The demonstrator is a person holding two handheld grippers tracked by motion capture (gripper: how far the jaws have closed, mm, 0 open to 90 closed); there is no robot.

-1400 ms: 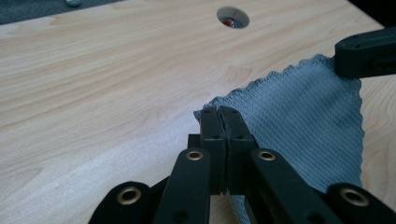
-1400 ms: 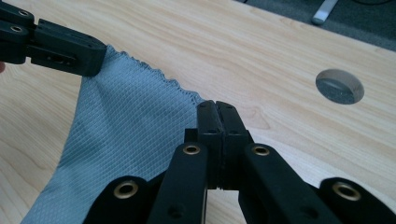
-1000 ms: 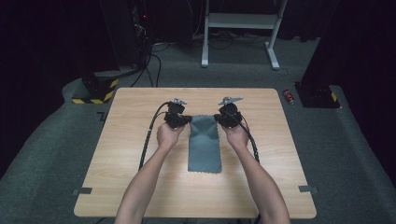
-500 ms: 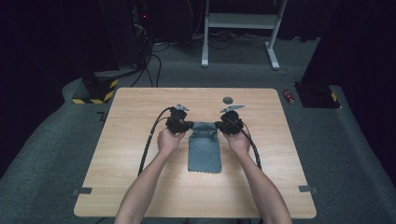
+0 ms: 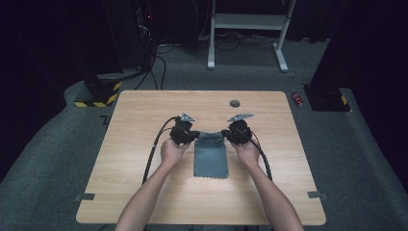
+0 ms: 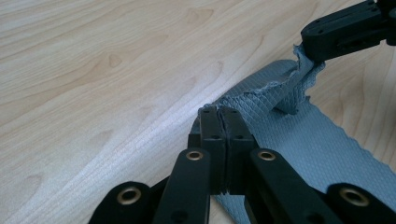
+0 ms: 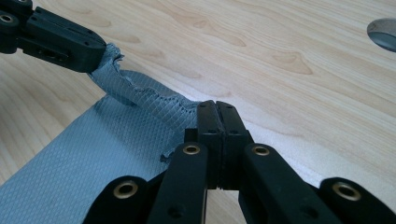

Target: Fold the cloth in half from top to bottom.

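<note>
We go L to R across the light wood-grain tabletop. In the high view a black cable loops from the L side toward the black two-jaw left gripper, held in the person's left hand, w/ a grey three-cornered plate on top. Its jaws are pressed together on the far L corner of the grey-blue textured rectangular cloth. In the left gripper view we see the left gripper w/ jaws shut tight, cloth edge pinched at the tips and lifted a bit off the wood; the other gripper's jaw bites the opposite corner at upper R.

The cloth lies flat near the table's middle, betw. both hands, long side running toward the person, far edge raised and slack betw. the two grippers.

R of it, the black two-jaw right gripper in the right hand clamps the far R corner. In the right gripper view the right gripper has jaws closed on the cloth hem.

Further back and R, a small dark round disc sits on the table, apart from everything.
</note>
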